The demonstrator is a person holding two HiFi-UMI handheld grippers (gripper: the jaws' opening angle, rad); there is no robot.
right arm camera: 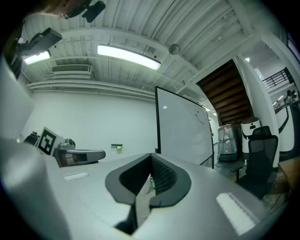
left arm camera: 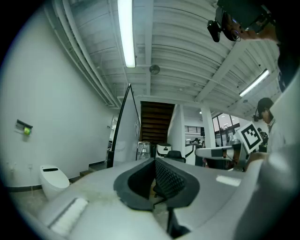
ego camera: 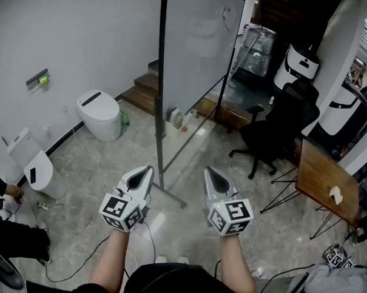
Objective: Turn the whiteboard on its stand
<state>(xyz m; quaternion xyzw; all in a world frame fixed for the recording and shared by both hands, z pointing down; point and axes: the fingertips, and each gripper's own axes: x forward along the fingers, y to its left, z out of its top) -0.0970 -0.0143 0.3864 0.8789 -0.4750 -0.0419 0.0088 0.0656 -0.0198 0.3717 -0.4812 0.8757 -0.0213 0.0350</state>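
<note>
The whiteboard (ego camera: 200, 45) stands upright on its dark metal stand (ego camera: 161, 131), a short way ahead of both grippers on the tiled floor. It also shows edge-on in the left gripper view as the whiteboard (left arm camera: 123, 136), and face-on in the right gripper view as the whiteboard (right arm camera: 185, 129). My left gripper (ego camera: 147, 170) is held level and points at the stand's post, shut with nothing in it; its jaws (left arm camera: 154, 160) meet at the tip. Beside it, my right gripper (ego camera: 209, 171) is also level, shut and empty (right arm camera: 151, 155). Neither touches the board or the stand.
A white toilet unit (ego camera: 100, 114) and a second one (ego camera: 36, 170) stand by the left wall. A black office chair (ego camera: 280, 129) and a wooden table (ego camera: 328, 185) are at the right. Wooden stairs (ego camera: 141, 90) lie behind the board. A person (ego camera: 8, 238) sits at far left; cables (ego camera: 85, 262) cross the floor.
</note>
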